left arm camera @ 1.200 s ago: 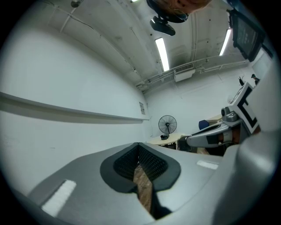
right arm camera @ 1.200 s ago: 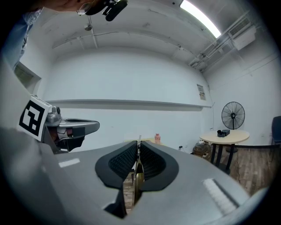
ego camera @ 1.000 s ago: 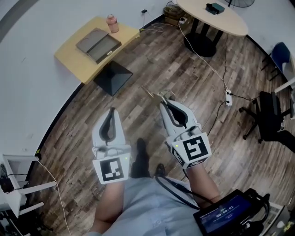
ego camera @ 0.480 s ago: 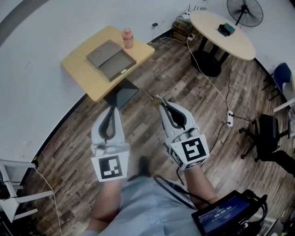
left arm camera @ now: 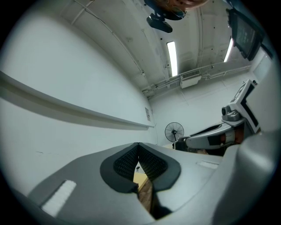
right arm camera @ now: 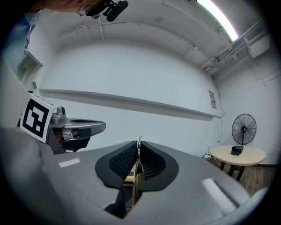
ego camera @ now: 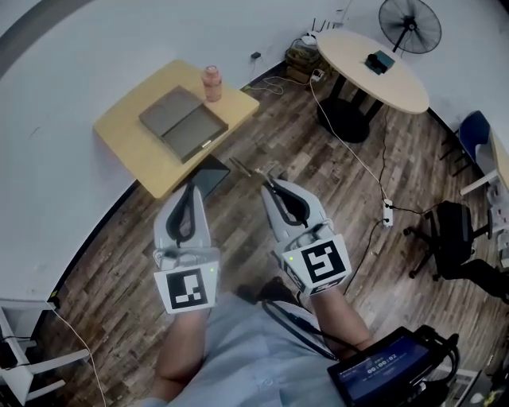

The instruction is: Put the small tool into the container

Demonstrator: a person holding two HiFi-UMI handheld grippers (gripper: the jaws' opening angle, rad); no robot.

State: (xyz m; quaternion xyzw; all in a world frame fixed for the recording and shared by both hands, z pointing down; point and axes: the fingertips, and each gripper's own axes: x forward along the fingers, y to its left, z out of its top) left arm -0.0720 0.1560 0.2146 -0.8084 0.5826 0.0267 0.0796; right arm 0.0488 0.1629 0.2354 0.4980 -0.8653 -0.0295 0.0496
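My right gripper (ego camera: 266, 176) is shut on a small thin metal tool (ego camera: 245, 168), which sticks out past the jaws toward the yellow table (ego camera: 135, 151). In the right gripper view the tool (right arm camera: 138, 145) shows as a sliver pinched between the pads. A flat grey container (ego camera: 183, 122) lies closed on that table, ahead and left of both grippers. My left gripper (ego camera: 188, 187) is shut with nothing in it, its tip near the table's near edge; its pads (left arm camera: 149, 165) meet in the left gripper view.
A pink bottle (ego camera: 211, 83) stands on the table's far corner. The table's dark base (ego camera: 205, 176) sits on the wood floor. To the right are a round table (ego camera: 398, 83), a fan (ego camera: 409, 24), a cable with a power strip (ego camera: 387, 213) and a chair (ego camera: 445, 238).
The yellow table with the container has come closer to both grippers, its near edge now at the left gripper's tip. The tool stays gripped in the right gripper.
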